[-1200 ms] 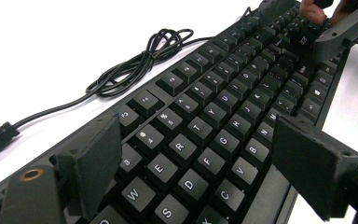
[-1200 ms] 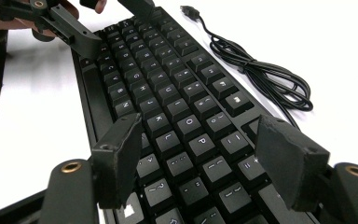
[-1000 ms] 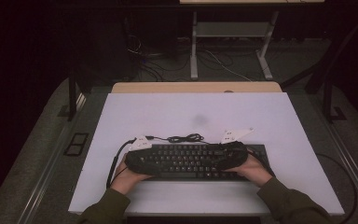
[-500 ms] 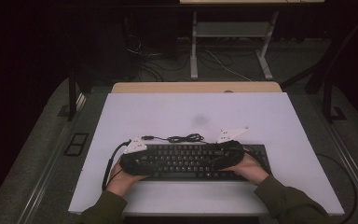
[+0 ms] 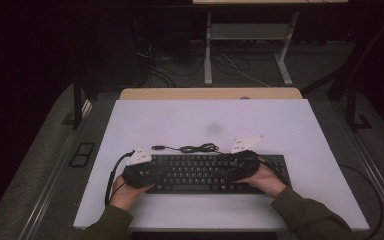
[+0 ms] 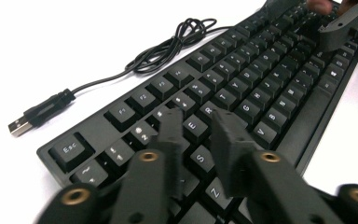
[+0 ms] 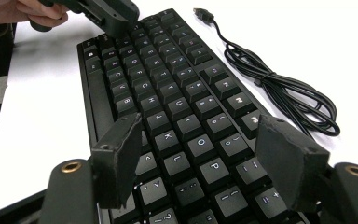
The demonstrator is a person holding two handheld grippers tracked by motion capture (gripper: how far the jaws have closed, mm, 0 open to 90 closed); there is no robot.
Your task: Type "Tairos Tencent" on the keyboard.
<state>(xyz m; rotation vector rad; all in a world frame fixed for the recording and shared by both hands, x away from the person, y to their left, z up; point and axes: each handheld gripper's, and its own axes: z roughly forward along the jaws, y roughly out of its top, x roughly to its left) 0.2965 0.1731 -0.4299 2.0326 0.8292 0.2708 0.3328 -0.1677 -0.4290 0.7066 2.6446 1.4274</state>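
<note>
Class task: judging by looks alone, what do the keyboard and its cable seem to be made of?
Keyboard: probably matte black plastic; the moulded keycaps carry pale printed legends and reflect only a dull sheen. Cable: likely black rubber or vinyl sheathing, since it coils in soft loops; its USB plug ends in a shiny metal-looking shell.

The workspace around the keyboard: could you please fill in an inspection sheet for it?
Surface: white table top, one faint grey smudge near the middle.
Job's things: black keyboard lying flat at the near edge, keys up.
Clutter: nothing seen.
Grippers: left gripper over the keyboard's left end, jaws have just been closing, a narrow gap remains with nothing between them; right gripper over the right end, jaws wide apart above the keys, gripping nothing.
Cables: keyboard cable coiled behind the keyboard, USB plug loose on the table.
Surroundings: dark floor, another table's legs and floor cables behind.
</note>
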